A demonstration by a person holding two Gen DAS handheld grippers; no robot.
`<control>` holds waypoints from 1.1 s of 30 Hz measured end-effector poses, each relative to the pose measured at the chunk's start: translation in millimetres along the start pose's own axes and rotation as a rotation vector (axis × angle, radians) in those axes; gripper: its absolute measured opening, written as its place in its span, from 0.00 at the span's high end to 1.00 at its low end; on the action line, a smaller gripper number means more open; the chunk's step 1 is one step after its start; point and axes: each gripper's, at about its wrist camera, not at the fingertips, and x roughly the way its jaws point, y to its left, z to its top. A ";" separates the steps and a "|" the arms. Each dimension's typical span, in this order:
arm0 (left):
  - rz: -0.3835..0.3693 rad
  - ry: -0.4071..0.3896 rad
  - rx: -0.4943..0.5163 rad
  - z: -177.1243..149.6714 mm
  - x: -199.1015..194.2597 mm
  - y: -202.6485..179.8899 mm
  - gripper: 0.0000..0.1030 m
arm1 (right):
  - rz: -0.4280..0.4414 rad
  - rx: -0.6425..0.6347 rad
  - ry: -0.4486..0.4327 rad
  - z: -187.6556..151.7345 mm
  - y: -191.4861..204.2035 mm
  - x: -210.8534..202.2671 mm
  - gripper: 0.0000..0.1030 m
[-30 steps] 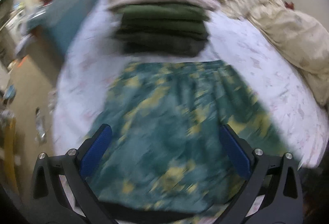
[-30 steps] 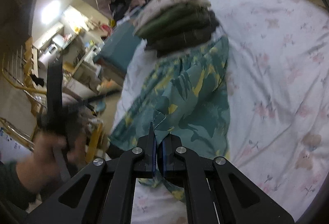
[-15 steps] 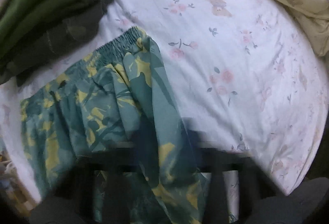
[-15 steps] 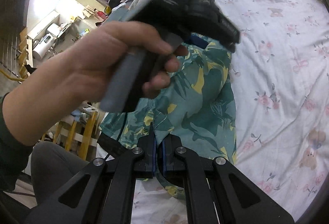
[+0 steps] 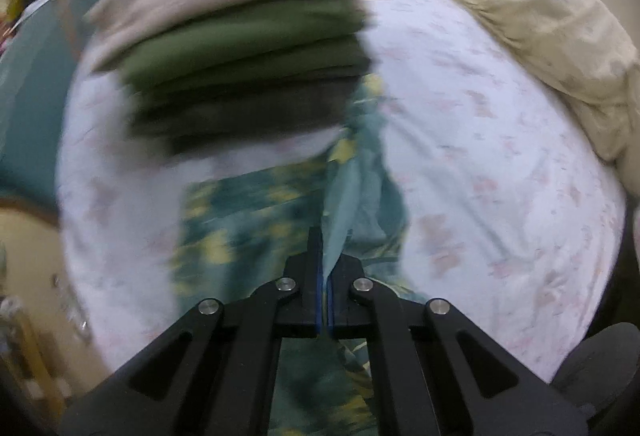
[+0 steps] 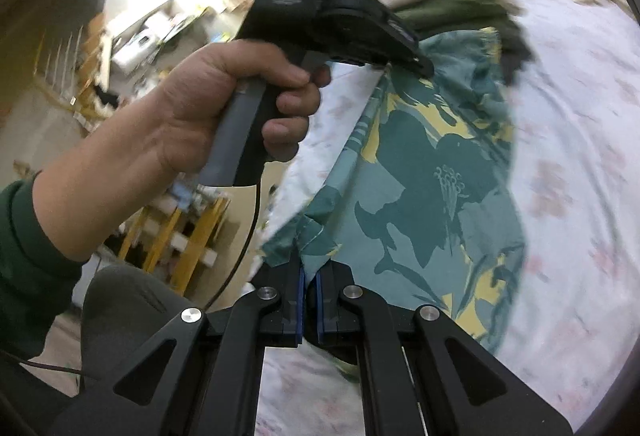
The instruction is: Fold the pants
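Observation:
The teal pants with a yellow leaf print lie on the floral bedsheet, partly lifted. My right gripper is shut on a hem corner of the pants at the near end. My left gripper is shut on a fold of the pants near the waistband side. In the right wrist view the left gripper, held in a hand, pulls the cloth edge up and taut just before the clothes stack.
A stack of folded green and dark garments under a pinkish one sits at the far end of the bed. A cream duvet is bunched at the far right. The bed edge and a cluttered room lie to the left.
My left gripper was open above the pants, swung across them, and is now shut on the cloth and lifting it. The right gripper stayed shut on the hem corner.

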 end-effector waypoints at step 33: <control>-0.011 0.331 -0.236 -210.5 31.3 146.9 0.20 | 0.046 -0.080 0.372 -42.7 70.8 224.5 0.43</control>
